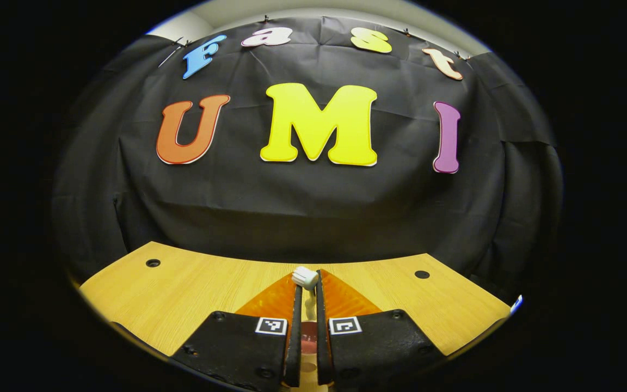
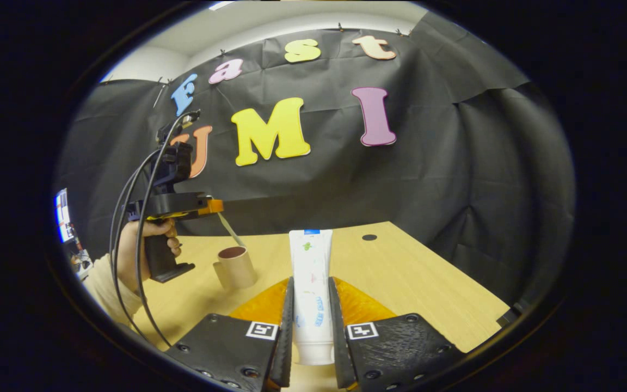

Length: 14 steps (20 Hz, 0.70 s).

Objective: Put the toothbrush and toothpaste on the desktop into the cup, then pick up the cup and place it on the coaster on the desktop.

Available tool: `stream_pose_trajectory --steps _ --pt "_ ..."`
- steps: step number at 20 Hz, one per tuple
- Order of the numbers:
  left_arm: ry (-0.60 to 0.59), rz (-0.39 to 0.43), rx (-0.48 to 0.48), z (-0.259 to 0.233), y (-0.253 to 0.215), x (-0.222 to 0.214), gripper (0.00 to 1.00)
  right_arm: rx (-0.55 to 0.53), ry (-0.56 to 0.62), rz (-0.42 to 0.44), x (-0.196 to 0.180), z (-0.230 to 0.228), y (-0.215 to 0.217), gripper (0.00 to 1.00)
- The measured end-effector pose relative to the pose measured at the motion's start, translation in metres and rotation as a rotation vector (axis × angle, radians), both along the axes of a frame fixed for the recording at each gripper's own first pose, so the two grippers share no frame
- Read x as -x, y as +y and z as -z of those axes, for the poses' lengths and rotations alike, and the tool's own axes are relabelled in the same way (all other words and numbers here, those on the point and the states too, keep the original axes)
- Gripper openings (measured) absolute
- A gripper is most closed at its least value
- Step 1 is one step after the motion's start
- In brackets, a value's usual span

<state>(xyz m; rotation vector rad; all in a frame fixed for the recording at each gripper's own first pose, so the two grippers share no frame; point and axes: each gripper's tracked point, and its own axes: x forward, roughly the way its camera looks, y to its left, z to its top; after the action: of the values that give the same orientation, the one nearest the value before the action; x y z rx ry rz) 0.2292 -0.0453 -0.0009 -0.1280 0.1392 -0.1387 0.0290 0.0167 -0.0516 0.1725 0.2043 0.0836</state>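
Above wooden desktop (image 2: 400, 272), both tongs level, right tongs (image 2: 311, 305) around toothpaste (image 2: 311, 272).

light wood-grain desktop (image 1: 194, 294) with small round dark holes (image 1: 153, 263) near its back corners, creased black cloth backdrop (image 1: 319, 207) behind, pale wall strip (image 2: 270, 22) above it.

Recording booth, black cloth wall (image 1: 313, 207), wooden desktop (image 1: 210, 288)
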Motion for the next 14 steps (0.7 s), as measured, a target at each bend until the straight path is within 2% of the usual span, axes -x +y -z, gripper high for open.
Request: stream_pose_trajectory --steps 4,6,14 --pt "0.012 -0.019 -0.027 0.003 0.006 -0.002 0.11 0.000 0.006 0.001 0.001 0.001 0.000 0.31" --pt "0.012 -0.038 -0.046 0.002 0.011 -0.002 0.04 0.000 0.006 0.003 0.000 0.002 0.000 0.34" --pt "-0.088 -0.031 -0.081 -0.037 0.008 0.012 0.02 0.006 0.013 0.003 -0.001 0.005 0.002 0.34"
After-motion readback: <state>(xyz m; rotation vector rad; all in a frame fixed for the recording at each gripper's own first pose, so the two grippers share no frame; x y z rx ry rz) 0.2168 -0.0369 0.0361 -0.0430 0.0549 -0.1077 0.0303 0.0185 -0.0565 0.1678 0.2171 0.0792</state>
